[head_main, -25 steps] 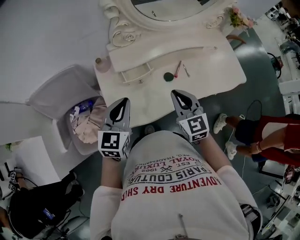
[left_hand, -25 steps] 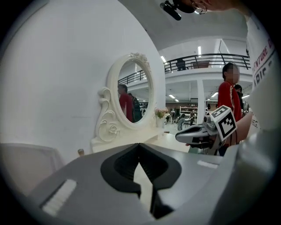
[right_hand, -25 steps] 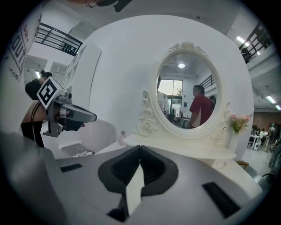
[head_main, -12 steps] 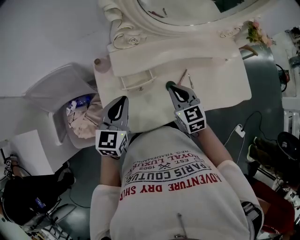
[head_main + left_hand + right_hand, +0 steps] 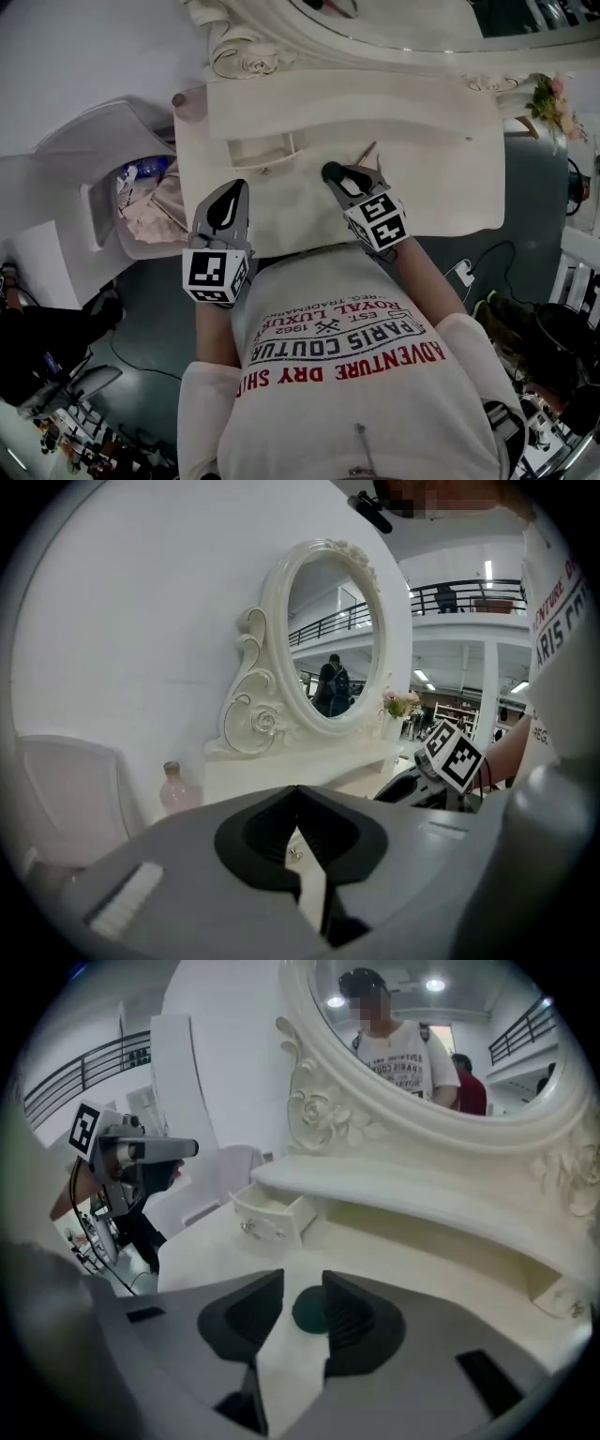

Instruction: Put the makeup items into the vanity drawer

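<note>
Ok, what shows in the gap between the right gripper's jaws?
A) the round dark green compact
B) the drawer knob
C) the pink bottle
A: the right gripper, whose jaws have just been opening and stand apart, frames the dark green compact lying on the vanity top; the pads are not on it.

I see an oval mirror [image 5: 330, 635] in a scrolled white frame. A pink bottle [image 5: 174, 787] stands just beside its left foot, and a small bunch of flowers [image 5: 400, 703] is at its right. Off to the left, an open white bin [image 5: 98, 214] holds pinkish cloth [image 5: 155, 211].
</note>
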`<state>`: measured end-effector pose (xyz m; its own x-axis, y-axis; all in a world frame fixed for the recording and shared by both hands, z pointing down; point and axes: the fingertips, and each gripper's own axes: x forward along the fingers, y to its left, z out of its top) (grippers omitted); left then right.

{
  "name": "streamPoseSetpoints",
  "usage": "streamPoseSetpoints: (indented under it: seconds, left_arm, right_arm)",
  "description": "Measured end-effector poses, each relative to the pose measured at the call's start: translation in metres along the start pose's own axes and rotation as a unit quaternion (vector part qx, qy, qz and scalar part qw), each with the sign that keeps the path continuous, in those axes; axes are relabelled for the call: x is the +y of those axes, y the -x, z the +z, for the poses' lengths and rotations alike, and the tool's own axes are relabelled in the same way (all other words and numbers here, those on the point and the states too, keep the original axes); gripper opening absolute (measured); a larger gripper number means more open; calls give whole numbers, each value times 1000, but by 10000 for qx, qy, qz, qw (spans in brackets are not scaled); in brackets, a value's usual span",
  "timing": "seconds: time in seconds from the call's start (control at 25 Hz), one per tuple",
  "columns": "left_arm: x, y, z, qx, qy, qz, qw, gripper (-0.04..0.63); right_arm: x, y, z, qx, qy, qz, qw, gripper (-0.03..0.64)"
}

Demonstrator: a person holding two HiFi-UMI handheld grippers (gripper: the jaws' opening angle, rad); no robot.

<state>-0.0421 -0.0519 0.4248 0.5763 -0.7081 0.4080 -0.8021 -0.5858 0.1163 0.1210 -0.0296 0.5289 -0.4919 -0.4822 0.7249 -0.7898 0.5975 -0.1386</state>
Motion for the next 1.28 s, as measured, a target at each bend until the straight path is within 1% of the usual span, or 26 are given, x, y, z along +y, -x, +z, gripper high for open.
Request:
streamPoseSetpoints:
  seconds: [0.16, 0.28, 0.4, 0.6, 0.84, 0.92, 1.0, 1.12, 1.2, 1.28]
  left_arm:
    - [-6, -4, -15, 142, 213, 272, 9993, 11]
    - [-8, -3, -27, 267, 309, 446, 9982, 11]
    - [-6, -1, -37, 337, 455, 659, 9962, 11]
    - [-8, 0, -45, 376, 548, 825, 9944, 11]
    - [-15, -6, -44, 317, 543, 782, 9950, 11]
    - [-17, -7, -43, 319, 526, 748, 9953, 11]
    - [-18, -7, -41, 311, 497, 716, 9957, 11]
    - [-17, -4, -36, 285, 427, 682, 9964, 11]
    - [-15, -1, -33, 264, 393, 663, 9967, 11]
    - [-13, 2, -29, 231, 360, 638, 9970, 11]
  right_arm:
    - [-2, -18, -23, 427, 104, 344, 9984, 142]
    - [-4, -29, -33, 635, 224, 442, 9967, 189]
    - [-9, -39, -38, 759, 411, 507, 9950, 212]
    - [-11, -49, -45, 963, 572, 569, 9921, 212]
    - [-17, -51, -47, 1082, 950, 441, 9886, 211]
    - [-17, -51, -48, 1141, 995, 499, 9872, 185]
    - [-15, -50, -48, 1171, 1004, 598, 9862, 138]
    - [-13, -46, -44, 1145, 1031, 572, 9864, 124]
    - [-11, -41, -36, 1020, 992, 513, 9885, 116]
    - [-9, -36, -23, 833, 849, 452, 9919, 109]
